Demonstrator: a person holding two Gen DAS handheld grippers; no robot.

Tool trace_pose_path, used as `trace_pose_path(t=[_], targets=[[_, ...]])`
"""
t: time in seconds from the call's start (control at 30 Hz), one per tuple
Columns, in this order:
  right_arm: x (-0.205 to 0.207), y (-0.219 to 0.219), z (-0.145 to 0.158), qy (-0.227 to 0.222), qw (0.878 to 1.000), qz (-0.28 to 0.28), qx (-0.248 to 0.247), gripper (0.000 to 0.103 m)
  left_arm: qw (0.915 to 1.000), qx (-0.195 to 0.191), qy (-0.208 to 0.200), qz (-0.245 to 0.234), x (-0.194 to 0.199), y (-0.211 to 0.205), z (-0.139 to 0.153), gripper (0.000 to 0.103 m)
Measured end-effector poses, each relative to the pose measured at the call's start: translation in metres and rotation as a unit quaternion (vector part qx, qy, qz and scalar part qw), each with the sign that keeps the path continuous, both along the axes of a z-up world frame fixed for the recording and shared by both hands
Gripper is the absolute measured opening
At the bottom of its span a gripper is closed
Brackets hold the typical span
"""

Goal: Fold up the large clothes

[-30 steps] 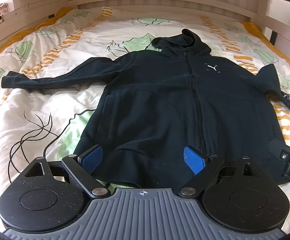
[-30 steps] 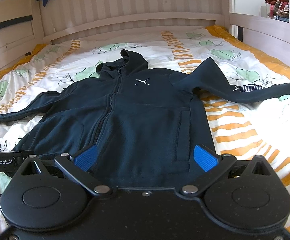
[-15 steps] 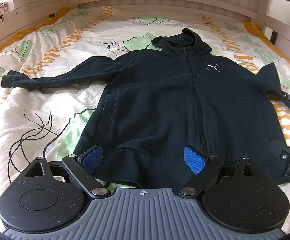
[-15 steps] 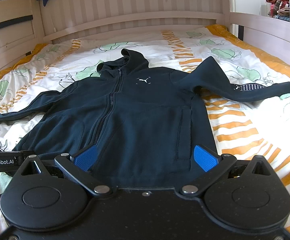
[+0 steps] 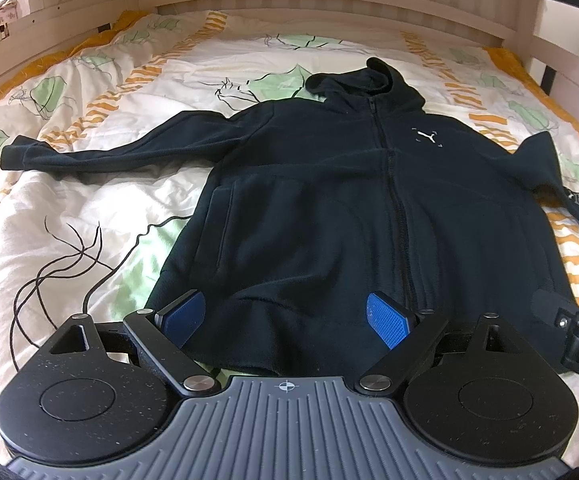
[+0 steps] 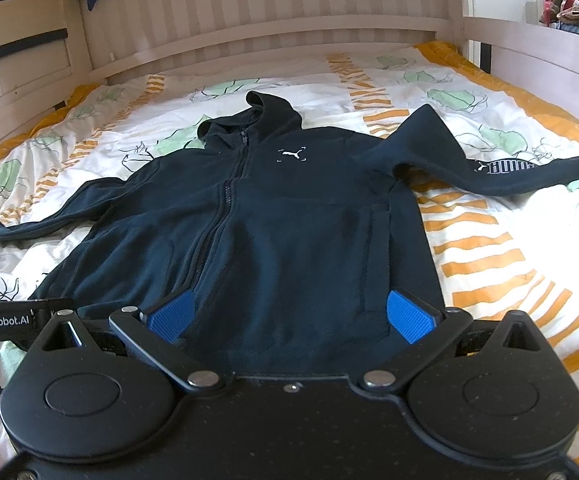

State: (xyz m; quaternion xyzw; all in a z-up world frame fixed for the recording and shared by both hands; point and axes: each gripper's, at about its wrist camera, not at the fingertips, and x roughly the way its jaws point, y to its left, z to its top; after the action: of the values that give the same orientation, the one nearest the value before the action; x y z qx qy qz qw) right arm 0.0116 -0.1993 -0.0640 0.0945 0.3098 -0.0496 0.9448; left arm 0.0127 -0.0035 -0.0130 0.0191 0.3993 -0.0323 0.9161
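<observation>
On your far left, one sleeve (image 5: 101,152) is lying stretched out across the bed (image 5: 89,220), ready for folding in. Your left gripper (image 5: 285,316) is hovering released over the hem of the hoodie (image 5: 329,208), which is lying spread flat, zip up, in the middle of the quilt. Your right gripper (image 6: 293,314) is hanging released over the hem's other half, gripping nothing. The far sleeve (image 6: 489,164) is kinking at the elbow, likely needing straightening first

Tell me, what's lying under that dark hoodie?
The hoodie lies flat on a leaf-and-stripe quilt covering the bed. Anything directly beneath its body is hidden by the fabric.
</observation>
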Motion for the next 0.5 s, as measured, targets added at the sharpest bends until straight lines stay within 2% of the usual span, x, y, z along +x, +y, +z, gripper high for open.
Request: trace_pose_path(t=[0.23,0.43,0.5], targets=[[0.011,-0.003,-0.010,0.020,0.999,0.023,0.031,0.102,0.9997,-0.015,-0.005,-0.018,0.013,0.002,-0.003,0.089],[0.030,-0.015,-0.021,0.047,0.996,0.043,0.063,0.102,0.9971,-0.058,0.012,-0.047,0.036,0.003,-0.011,0.089],[0.036,-0.022,-0.022,0.050,0.996,0.042,0.062,0.102,0.9966,-0.061,0.014,-0.054,0.044,0.001,-0.012,0.089]])
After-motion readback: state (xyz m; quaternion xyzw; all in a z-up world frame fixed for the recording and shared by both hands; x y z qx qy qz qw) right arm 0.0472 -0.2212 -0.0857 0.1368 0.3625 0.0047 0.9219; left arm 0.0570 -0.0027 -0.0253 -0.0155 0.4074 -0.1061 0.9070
